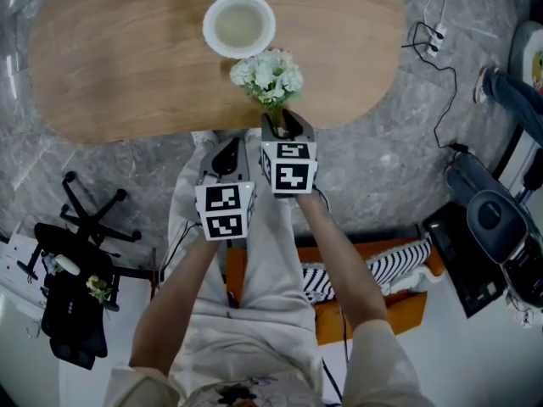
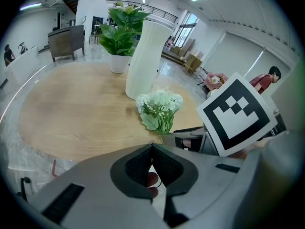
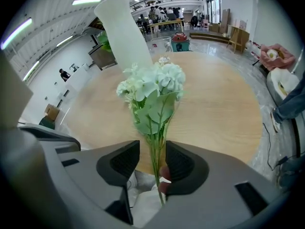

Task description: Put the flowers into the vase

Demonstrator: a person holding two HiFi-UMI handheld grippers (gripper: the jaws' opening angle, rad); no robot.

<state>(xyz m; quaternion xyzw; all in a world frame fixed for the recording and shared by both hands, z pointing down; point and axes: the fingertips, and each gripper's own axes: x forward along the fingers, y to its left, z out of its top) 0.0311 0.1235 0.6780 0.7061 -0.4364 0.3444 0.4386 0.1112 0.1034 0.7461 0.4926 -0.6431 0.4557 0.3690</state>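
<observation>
Two tongs in my view, right gripper [image 3: 152, 149] jaws parted, flowers [image 3: 153, 87] with stems unclamped between them, vase [image 3: 123, 32] just beyond the blooms, left gripper [image 2: 152, 146] pinched closed on nothing.

The vase [image 1: 239, 25] stands on the table [image 1: 127, 66], flowers [image 1: 268, 76] just beside it.

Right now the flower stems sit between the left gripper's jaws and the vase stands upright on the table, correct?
Wrong gripper. The flower stems sit between the open jaws of the right gripper, as the right gripper view shows. The left gripper is shut on nothing. The vase does stand upright on the table.
</observation>
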